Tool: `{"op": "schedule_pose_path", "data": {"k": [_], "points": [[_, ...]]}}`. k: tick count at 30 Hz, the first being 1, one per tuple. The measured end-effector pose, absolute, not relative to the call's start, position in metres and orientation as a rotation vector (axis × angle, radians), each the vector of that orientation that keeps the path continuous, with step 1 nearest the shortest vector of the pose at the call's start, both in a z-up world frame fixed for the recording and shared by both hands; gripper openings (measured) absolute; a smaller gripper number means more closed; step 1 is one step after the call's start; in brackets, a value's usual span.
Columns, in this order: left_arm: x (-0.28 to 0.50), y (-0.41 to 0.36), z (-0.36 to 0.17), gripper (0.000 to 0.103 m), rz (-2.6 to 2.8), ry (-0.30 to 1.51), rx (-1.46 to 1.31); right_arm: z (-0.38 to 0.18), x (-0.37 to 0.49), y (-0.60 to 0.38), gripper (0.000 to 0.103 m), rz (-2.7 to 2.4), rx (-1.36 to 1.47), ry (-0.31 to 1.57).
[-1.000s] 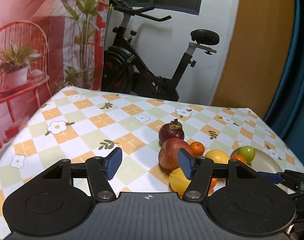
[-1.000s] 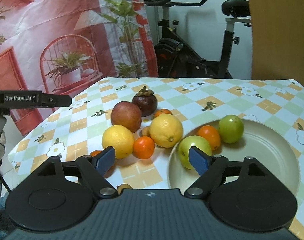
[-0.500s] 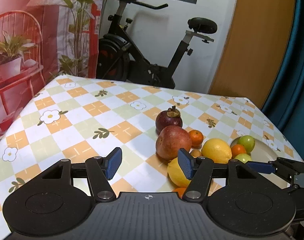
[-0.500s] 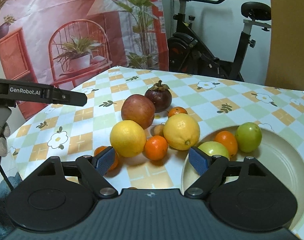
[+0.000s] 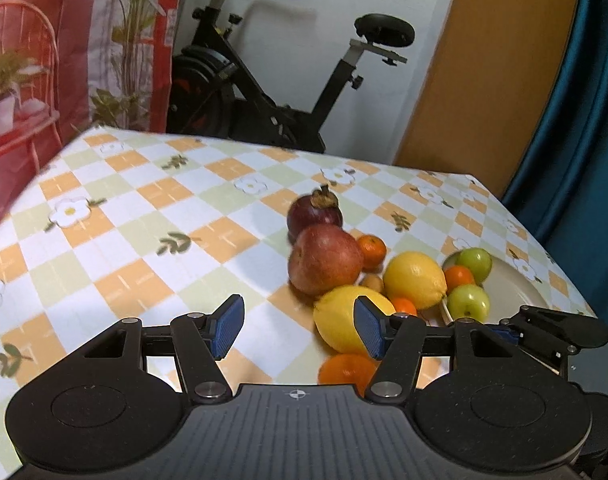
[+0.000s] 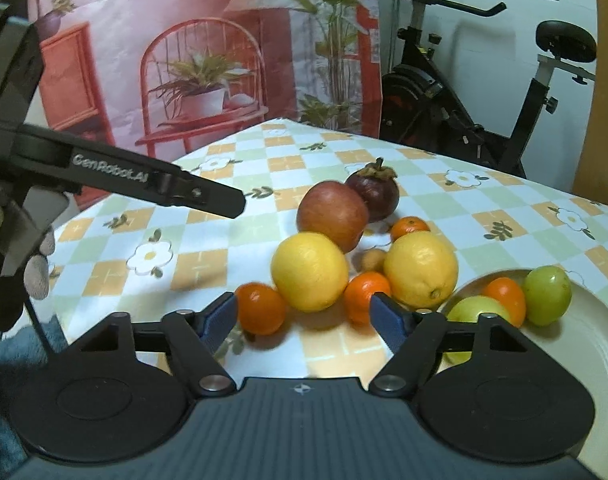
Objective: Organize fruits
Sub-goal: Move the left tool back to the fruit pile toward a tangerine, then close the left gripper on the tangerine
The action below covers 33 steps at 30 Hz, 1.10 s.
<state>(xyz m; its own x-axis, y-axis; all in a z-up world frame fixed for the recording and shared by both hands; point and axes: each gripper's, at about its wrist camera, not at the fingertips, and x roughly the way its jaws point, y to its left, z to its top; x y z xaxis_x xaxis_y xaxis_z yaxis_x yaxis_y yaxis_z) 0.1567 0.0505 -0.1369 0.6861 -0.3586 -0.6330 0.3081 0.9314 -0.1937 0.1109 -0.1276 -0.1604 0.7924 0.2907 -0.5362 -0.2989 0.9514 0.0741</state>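
Note:
Fruit lies clustered on the checked tablecloth: a red apple [image 6: 331, 215], a dark mangosteen [image 6: 373, 190], two lemons [image 6: 309, 271] [image 6: 421, 270], several small mandarins [image 6: 261, 307] and a small brown fruit [image 6: 373, 259]. A cream plate [image 6: 584, 344] at the right holds two green fruits [image 6: 547, 295] and a mandarin [image 6: 504, 295]. My right gripper [image 6: 304, 322] is open and empty, just before the near lemon. My left gripper [image 5: 298, 330] is open and empty, left of the cluster; the apple [image 5: 324, 265] and plate [image 5: 512, 284] lie ahead of it.
An exercise bike [image 5: 264, 92] stands behind the table's far edge. A red printed backdrop [image 6: 164, 60] hangs at the left. A blue curtain [image 5: 576, 120] hangs at the right. The left gripper's body [image 6: 136, 182] reaches in from the left in the right wrist view.
Both grippers have moved closer to the fruit cluster and swung a little; the right one now faces the loose fruit more than the plate. Both stay open. No fruit has moved.

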Motion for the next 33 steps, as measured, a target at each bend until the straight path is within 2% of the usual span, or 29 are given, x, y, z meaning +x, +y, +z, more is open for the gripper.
{"op": "schedule_pose_path", "data": {"k": [3, 10, 18, 20, 25, 33], "points": [[0.158, 0.053, -0.145, 0.062, -0.374, 0.754, -0.098, -0.164, 0.107, -0.125, 0.073, 0.338, -0.011, 0.582], [0.163, 0.058, -0.161, 0.058, -0.432, 0.828, -0.224, -0.170, 0.116, -0.106, 0.058, 0.386, -0.065, 0.609], [0.164, 0.051, -0.178, 0.055, -0.458, 0.877, -0.229, -0.183, 0.139, -0.100, 0.053, 0.379, -0.032, 0.672], [0.164, 0.046, -0.181, 0.049, -0.469, 0.882, -0.219, -0.184, 0.142, -0.102, 0.050, 0.379, -0.018, 0.680], [0.164, 0.041, -0.187, 0.045, -0.492, 0.903, -0.225, -0.185, 0.145, -0.100, 0.041, 0.388, -0.012, 0.687], [0.163, 0.037, -0.191, 0.044, -0.495, 0.904, -0.207, -0.188, 0.146, -0.100, 0.040, 0.386, 0.009, 0.680]]}}
